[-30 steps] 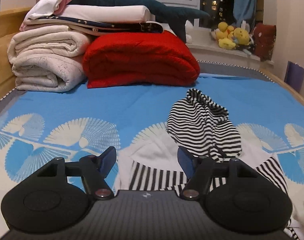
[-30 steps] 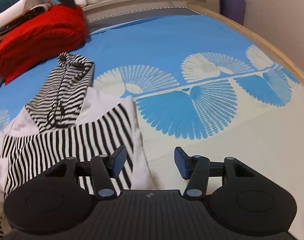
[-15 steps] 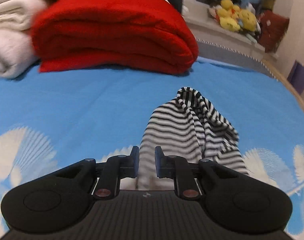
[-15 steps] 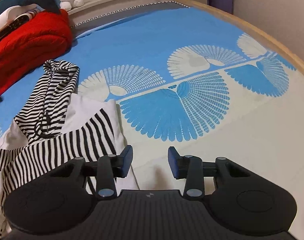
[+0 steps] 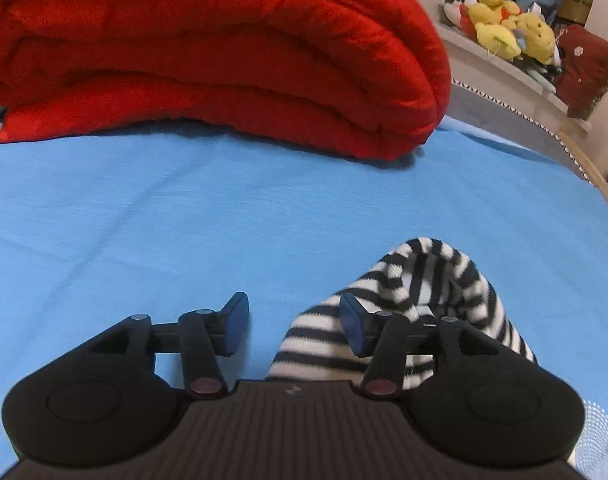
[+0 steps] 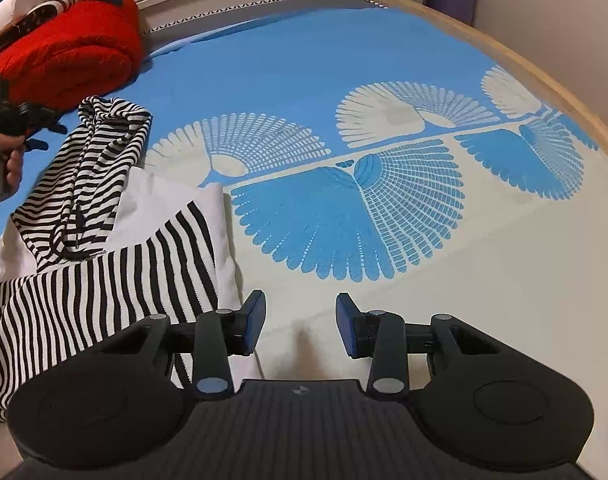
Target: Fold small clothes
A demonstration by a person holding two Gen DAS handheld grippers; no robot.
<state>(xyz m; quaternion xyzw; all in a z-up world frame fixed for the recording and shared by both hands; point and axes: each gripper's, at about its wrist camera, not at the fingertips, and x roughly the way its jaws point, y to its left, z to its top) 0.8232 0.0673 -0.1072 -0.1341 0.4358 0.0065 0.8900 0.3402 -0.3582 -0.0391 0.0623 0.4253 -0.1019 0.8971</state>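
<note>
Two tongs work the bed (image 6: 344,52): the left tongs (image 5: 294,330), a second ago back over the hoodie's (image 6: 104,248) body, now sit up at the hood (image 5: 436,280), jaws reopening after a brief pinch, stripes just inside the right pad but not clamped. I judge the hood-fold is about to start. The right tongs (image 6: 300,326) hang half-open and empty beside the hem; the hoodie lies lengthwise, hood toward the red blanket (image 5: 208,48).

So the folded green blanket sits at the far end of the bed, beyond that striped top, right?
Not quite: the folded blanket is red, not green, as the left wrist view shows plainly. The rest holds: it sits at the far end of the bed, beyond the striped top.
</note>
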